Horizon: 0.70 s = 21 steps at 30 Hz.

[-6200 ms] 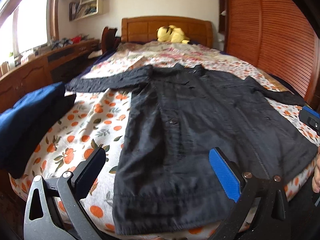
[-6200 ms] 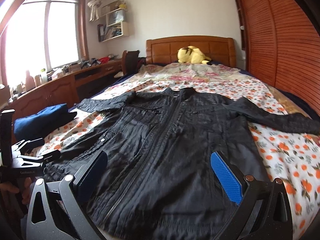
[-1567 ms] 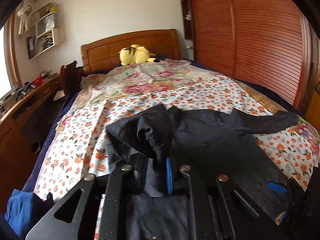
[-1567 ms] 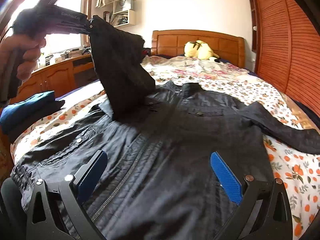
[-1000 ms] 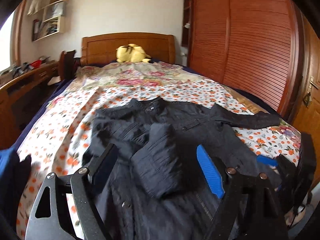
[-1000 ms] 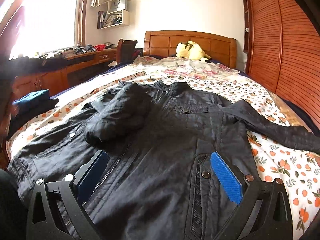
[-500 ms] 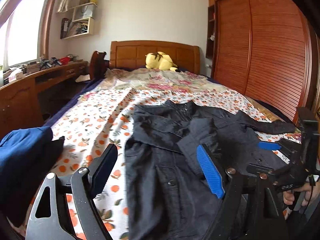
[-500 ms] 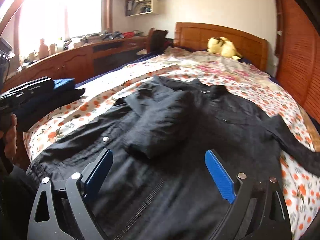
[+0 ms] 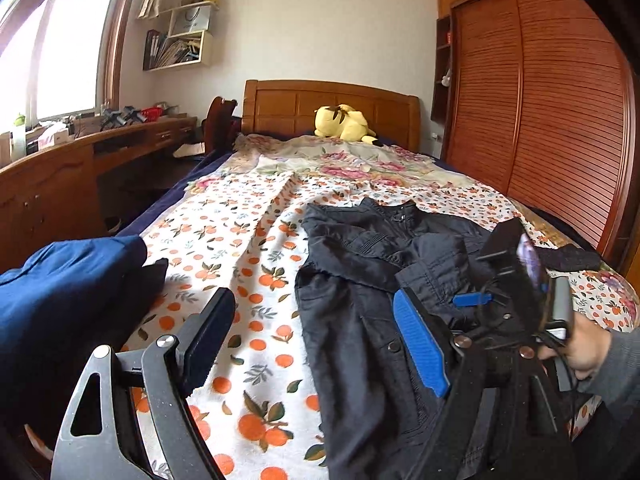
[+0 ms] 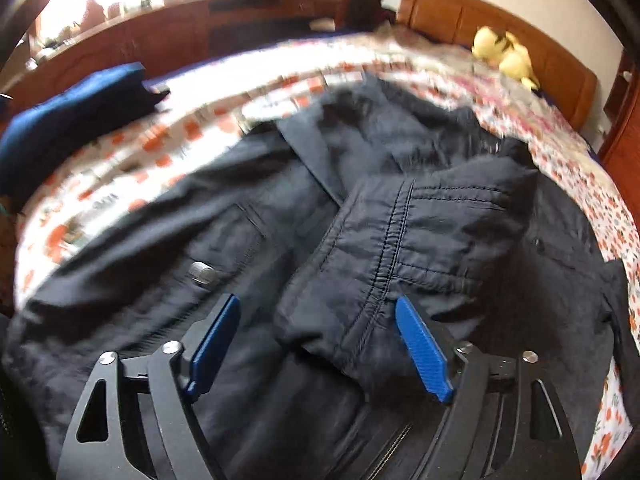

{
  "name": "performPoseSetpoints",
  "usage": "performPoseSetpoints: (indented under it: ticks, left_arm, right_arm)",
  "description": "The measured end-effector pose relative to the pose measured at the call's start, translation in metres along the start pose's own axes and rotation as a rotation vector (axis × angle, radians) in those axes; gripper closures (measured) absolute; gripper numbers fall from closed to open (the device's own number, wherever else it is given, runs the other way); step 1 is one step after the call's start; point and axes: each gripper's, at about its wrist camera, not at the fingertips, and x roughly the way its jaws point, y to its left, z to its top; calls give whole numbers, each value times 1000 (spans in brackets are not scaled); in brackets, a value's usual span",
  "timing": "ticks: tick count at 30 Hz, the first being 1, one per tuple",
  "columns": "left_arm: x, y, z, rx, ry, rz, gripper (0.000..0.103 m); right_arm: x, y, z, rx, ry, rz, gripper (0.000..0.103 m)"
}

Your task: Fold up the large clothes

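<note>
Sleeve-folding is the step judged to be in hand; a black jacket (image 9: 360, 320) is spread front-up on the bed (image 9: 248, 248), its collar toward the wooden headboard (image 9: 304, 108), and one sleeve (image 10: 420, 240) is already laid inward across the chest, cuff down toward the hem; the other sleeve (image 9: 576, 258) is seen stretched out flat toward the wardrobe side, not yet folded. The right tool (image 10: 320, 344) is pointed steeply down at the folded sleeve; its jaws are closing, the cuff end lies between the blue pads (image 10: 420, 348), and no press on the cloth can be made out, so no grip is counted; this view is blurred by motion. The left tool (image 9: 316, 344) is held with its jaws apart and nothing between them, low over the near edge of the jacket and the orange-print sheet; a hand (image 9: 584, 344) is seen on the right tool's handle in the left view. A folded blue garment (image 9: 60, 280) is set aside at the bed's edge, well apart from the jacket. The next move is judged to call either for a pinch on this cuff so that the sleeve is straightened, or for the outstretched sleeve to be taken at its cuff and drawn across the chest; flat, unbunched cloth is wanted before the body is folded up.
</note>
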Motion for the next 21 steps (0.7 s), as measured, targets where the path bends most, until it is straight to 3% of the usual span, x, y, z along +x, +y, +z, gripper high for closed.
performPoseSetpoints:
  ticks: [3, 4, 5, 7, 15, 21]
  left_arm:
    - [1, 2, -2, 1, 10, 4, 21]
    - [1, 2, -3, 0, 10, 0, 21]
    - [2, 0, -3, 1, 10, -3, 21]
    - [3, -5, -3, 5, 10, -11, 21]
    - [11, -30, 1, 30, 11, -45, 21]
    - [17, -52, 6, 47, 12, -82, 21]
  right_arm:
    - [9, -10, -4, -14, 29, -20, 53]
    - [9, -13, -4, -21, 29, -29, 70]
    - [7, -17, -5, -21, 23, -36, 81]
    - [-4, -26, -5, -3, -11, -29, 87]
    - [-92, -62, -28, 157, -245, -44, 90]
    - [-123, -77, -59, 228, -257, -46, 90]
